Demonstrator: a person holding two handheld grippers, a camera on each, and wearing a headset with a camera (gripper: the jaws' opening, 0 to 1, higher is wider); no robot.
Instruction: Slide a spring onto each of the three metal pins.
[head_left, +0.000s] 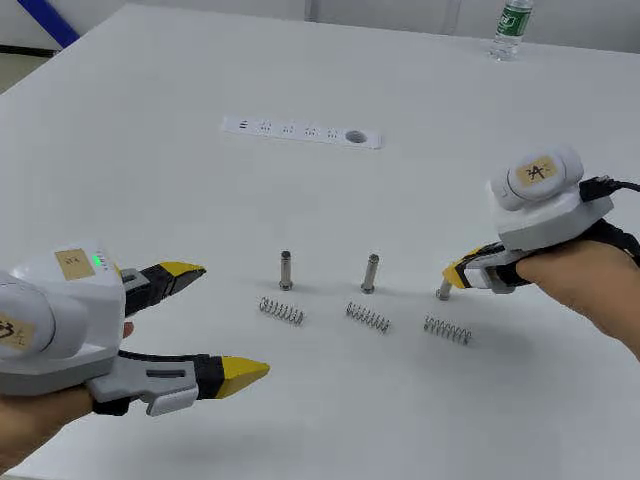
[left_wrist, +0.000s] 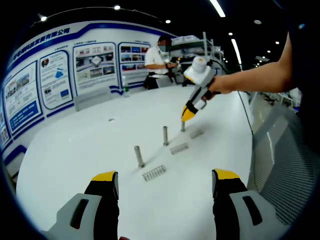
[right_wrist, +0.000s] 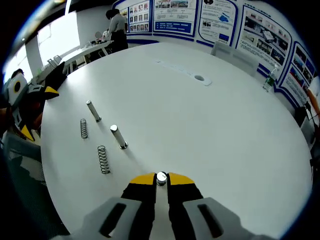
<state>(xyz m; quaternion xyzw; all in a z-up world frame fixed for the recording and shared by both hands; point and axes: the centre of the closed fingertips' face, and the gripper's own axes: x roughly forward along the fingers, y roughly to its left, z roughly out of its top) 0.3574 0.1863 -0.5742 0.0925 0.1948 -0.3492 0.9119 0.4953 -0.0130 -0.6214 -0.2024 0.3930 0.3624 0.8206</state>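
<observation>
Right tool (right_wrist: 161, 181) clamped on rightmost pin (head_left: 443, 290), on tabletop (head_left: 150, 180); its spring (head_left: 447, 331) lies just beside. Left tool (head_left: 228, 320) agape, empty. First pin in hand; next, probably: left tool fetches spring, threads it.

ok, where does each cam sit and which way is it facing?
Head view: on the headset, facing forward and down at the table; both hands show, holding the left tool and right tool.
Left gripper view: on the left tool, looking low across the table along its open jaws at the pins and springs; the other arm shows too.
Right gripper view: on the right tool, looking down along jaws closed on one pin.
Shared: both gripper views catch the two free pins and the opposite tool.
</observation>
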